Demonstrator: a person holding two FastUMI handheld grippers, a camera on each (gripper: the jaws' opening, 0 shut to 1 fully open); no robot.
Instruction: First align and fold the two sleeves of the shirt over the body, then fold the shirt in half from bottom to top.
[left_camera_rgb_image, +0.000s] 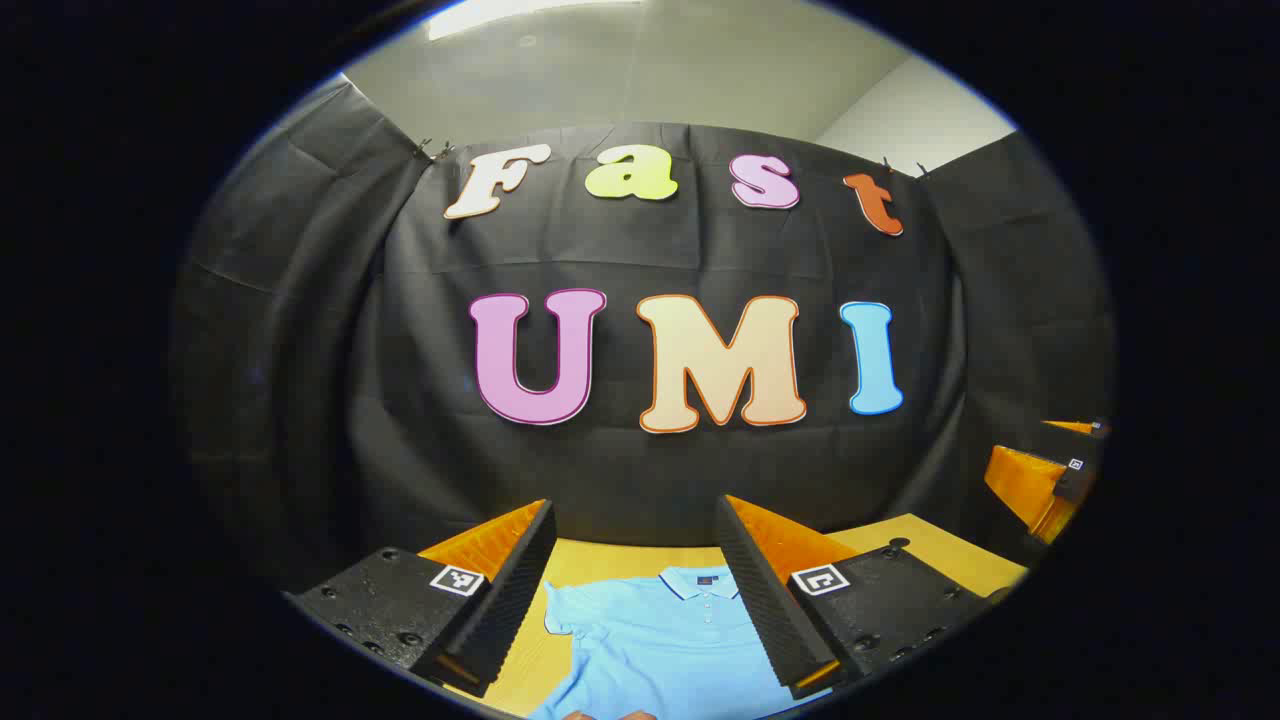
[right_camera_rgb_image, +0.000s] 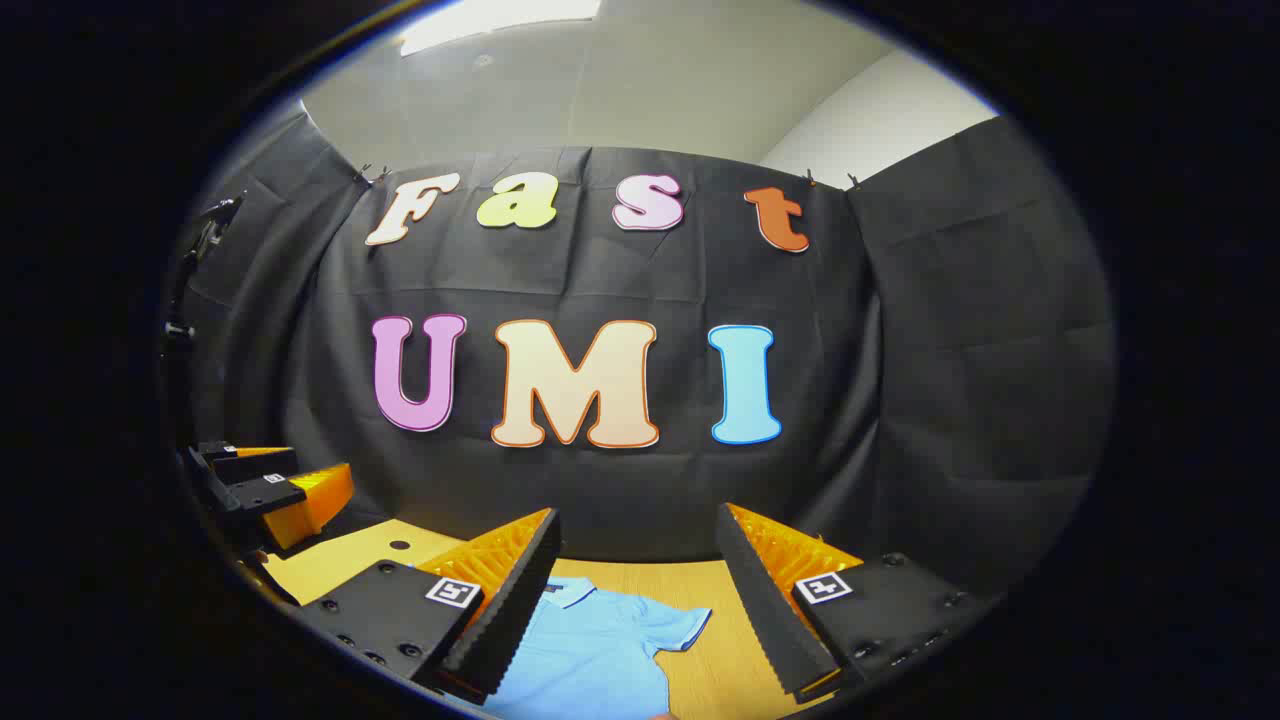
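Note:
A light blue polo shirt (left_camera_rgb_image: 660, 645) lies flat on the wooden table (left_camera_rgb_image: 930, 550), collar toward the back wall. In the left gripper view it lies below my left gripper (left_camera_rgb_image: 640, 590), whose fingers stand wide apart above the collar and its left sleeve. In the right gripper view the same shirt (right_camera_rgb_image: 590, 650) shows its right sleeve spread out on the table (right_camera_rgb_image: 710, 590), under my open right gripper (right_camera_rgb_image: 635, 595). Both grippers hang above the cloth with nothing between their fingers. The shirt's lower part is hidden.
The right gripper (left_camera_rgb_image: 1050, 475) appears at the far right of the left gripper view, and the left gripper (right_camera_rgb_image: 265, 490) at the far left of the right gripper view. Black cloth walls close the booth behind the table. A small hole (right_camera_rgb_image: 399, 545) marks the tabletop.

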